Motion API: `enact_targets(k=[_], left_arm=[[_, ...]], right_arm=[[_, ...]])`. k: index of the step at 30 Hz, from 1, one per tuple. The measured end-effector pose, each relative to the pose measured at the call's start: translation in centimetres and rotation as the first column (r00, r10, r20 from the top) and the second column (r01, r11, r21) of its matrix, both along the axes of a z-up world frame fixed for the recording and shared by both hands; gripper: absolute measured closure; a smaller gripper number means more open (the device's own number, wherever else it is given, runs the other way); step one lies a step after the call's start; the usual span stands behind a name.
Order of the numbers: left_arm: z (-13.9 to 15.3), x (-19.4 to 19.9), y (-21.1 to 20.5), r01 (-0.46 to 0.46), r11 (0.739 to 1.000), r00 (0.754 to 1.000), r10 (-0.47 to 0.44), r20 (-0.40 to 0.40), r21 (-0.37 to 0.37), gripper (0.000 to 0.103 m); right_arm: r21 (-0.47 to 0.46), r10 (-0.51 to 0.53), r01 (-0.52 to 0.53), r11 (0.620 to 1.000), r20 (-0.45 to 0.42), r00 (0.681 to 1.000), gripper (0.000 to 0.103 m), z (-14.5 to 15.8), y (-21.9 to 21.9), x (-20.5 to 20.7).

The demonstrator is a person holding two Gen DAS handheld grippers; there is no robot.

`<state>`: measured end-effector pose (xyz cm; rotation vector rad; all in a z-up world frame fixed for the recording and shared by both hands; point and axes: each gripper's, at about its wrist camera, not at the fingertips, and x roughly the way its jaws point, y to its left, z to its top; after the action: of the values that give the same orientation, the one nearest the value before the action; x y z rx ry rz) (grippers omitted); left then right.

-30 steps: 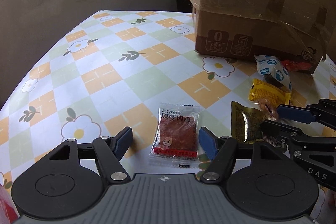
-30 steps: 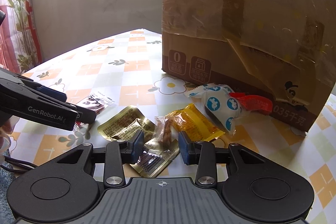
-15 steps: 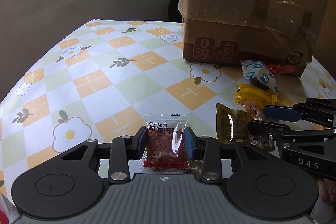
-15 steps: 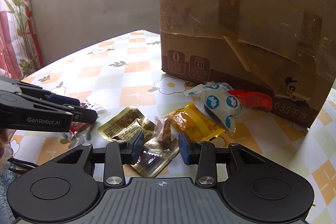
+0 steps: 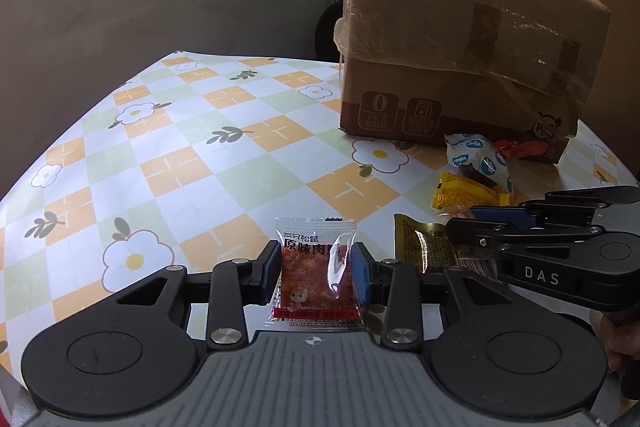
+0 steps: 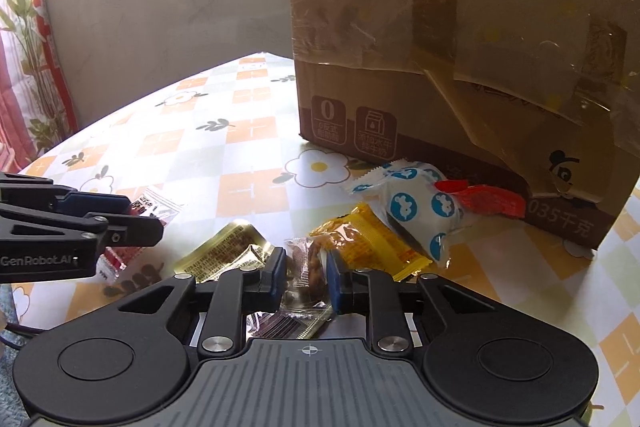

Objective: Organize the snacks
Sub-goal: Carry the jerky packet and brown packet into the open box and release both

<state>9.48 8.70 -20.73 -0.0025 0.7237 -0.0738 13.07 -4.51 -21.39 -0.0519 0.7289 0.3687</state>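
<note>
Both grippers' jaws have narrowed since a second ago: left gripper pinches the clear red-labelled jerky sachet, right gripper pinches the small clear nut packet at lower centre; remaining wrapped snacks lie unsorted before the taped cardboard box.

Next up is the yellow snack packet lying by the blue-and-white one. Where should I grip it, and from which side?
Grip the yellow snack packet across its narrow width, near the crimped end facing the camera. It lies flat, and its far end tucks under the blue-and-white packet, so come from above on the near side, clear of the cardboard box. The right gripper is shut on a clear-wrapped snack, so free it first.
</note>
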Motion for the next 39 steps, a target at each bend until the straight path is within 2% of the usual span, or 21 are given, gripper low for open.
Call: enact_targets(k=[3,6,12,19,23,27,30,35,39], left_arm=[[0.1,-0.1,0.1,-0.003,1.000,1.000,0.003,0.005,-0.008,0.063],[0.9,0.0,-0.1,0.014,1.000,0.999,-0.014,0.029,-0.002,0.063],[5.6,1.4,-0.9,0.059,0.998,0.989,-0.054,0.137,-0.033,0.063],[13.7,4.7,-3.5,0.162,0.983,0.941,-0.129,0.315,-0.081,0.063],[17.4,7.1,-5.5,0.204,0.973,0.915,-0.152,0.374,-0.104,0.063],[20.0,9.7,-7.9,0.238,0.968,0.892,-0.184,0.414,-0.083,0.063],[21.0,12.2,-9.5,0.238,0.967,0.891,-0.180,0.416,-0.091,0.063],[21.2,15.3,-12.0,0.228,0.972,0.893,-0.188,0.409,-0.050,0.063],[20.5,16.5,-12.5,0.213,0.976,0.911,-0.185,0.368,-0.036,0.063]], right_arm=[[0.019,-0.001,0.002,1.000,-0.007,1.000,0.087,0.1,-0.4,-0.1],[0.071,-0.019,0.016,0.997,0.037,0.999,0.087,1.4,-1.6,-0.9],[0.149,-0.090,0.068,0.987,0.148,0.985,0.087,6.2,-4.9,-1.4],[0.133,-0.110,0.071,0.989,0.318,0.942,0.087,14.3,-7.9,0.0],[0.137,-0.139,0.092,0.986,0.392,0.909,0.087,18.2,-9.9,1.5],[0.101,-0.160,0.129,0.987,0.434,0.887,0.087,20.8,-12.1,3.4],[0.102,-0.190,0.161,0.982,0.430,0.883,0.087,21.8,-13.6,5.4],[0.087,-0.221,0.204,0.975,0.406,0.887,0.087,21.9,-14.8,8.8],[0.041,-0.222,0.223,0.974,0.377,0.899,0.087,20.9,-14.4,10.5]])
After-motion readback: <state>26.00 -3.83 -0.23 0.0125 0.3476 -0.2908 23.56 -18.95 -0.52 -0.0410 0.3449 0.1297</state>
